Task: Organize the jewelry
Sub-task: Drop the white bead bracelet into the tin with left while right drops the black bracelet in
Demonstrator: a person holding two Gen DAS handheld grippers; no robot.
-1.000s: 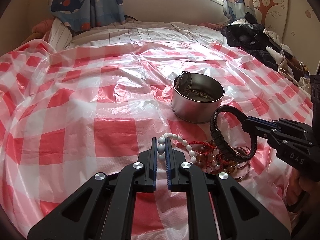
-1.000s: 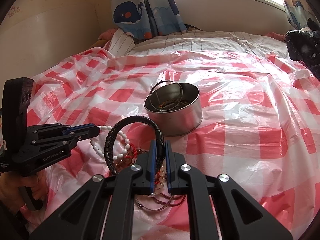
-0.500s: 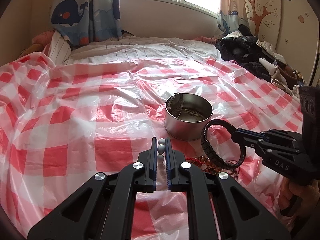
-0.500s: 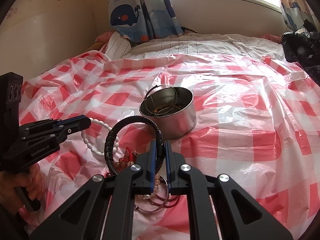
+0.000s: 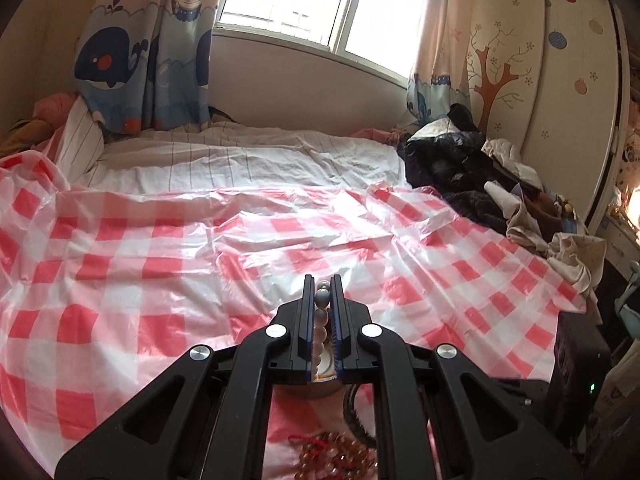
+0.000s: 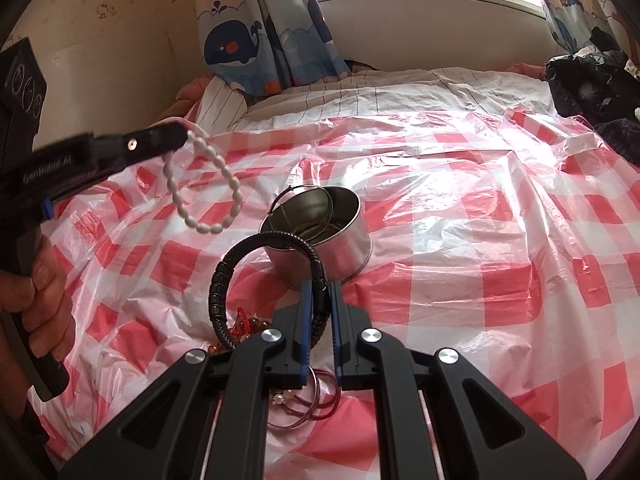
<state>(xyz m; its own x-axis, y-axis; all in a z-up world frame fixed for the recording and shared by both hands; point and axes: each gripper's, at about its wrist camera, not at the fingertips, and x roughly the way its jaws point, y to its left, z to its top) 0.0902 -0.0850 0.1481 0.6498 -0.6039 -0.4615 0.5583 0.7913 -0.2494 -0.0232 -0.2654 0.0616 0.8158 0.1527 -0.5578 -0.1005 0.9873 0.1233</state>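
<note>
The white bead bracelet is a loop of small, smooth, oval beads. It hangs in the air from your left gripper, up above the red and white checked sheet on the bed. The jaws of that gripper are closed tight on a few of its beads. Your left hand is wrapped around the handle, and the gripper points out over the bed, tipped a little down.

The black braided bracelet is thick and round like a rope ring. Your right gripper holds it standing up, with the jaws pinched shut on one side of it. It sits just in front of the round metal tin, which has thin wire bangles inside.

Below the right gripper, red-brown beads and thin red rings lie on the sheet.
</note>
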